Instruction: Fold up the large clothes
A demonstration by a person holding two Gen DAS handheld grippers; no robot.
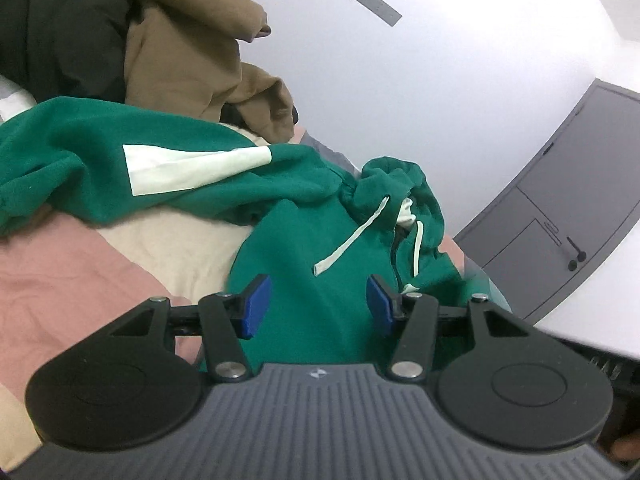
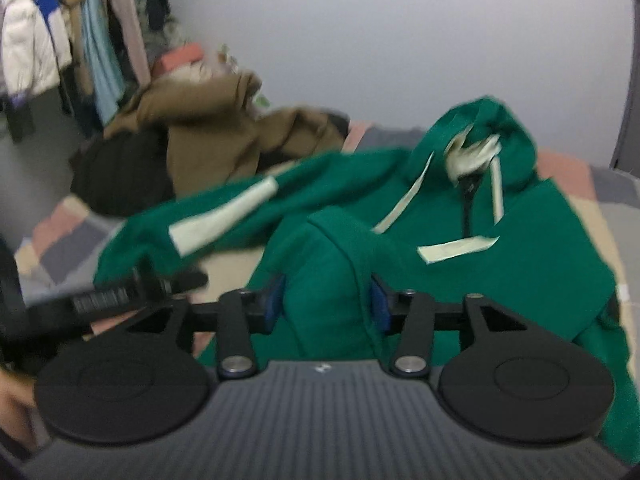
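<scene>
A green hoodie [image 1: 304, 248] with white stripes and white drawstrings [image 1: 352, 240] lies spread on a patchwork bed cover [image 1: 60, 272]. Its hood bunches at the far end. My left gripper [image 1: 318, 306] hovers over the hoodie's chest, blue pads apart, nothing between them. In the right wrist view the same hoodie [image 2: 520, 256] fills the middle, one sleeve [image 2: 208, 224] stretched to the left. My right gripper [image 2: 327, 302] stands open around a raised fold of green cloth [image 2: 328, 264]; the pads sit beside the fold without squeezing it.
A heap of brown garments [image 1: 188, 60] and black garments [image 1: 60, 32] lies at the bed's far side. Hanging clothes [image 2: 60, 32] line the left wall. A grey door [image 1: 560, 216] stands to the right. A hand [image 2: 16, 404] shows at the lower left edge.
</scene>
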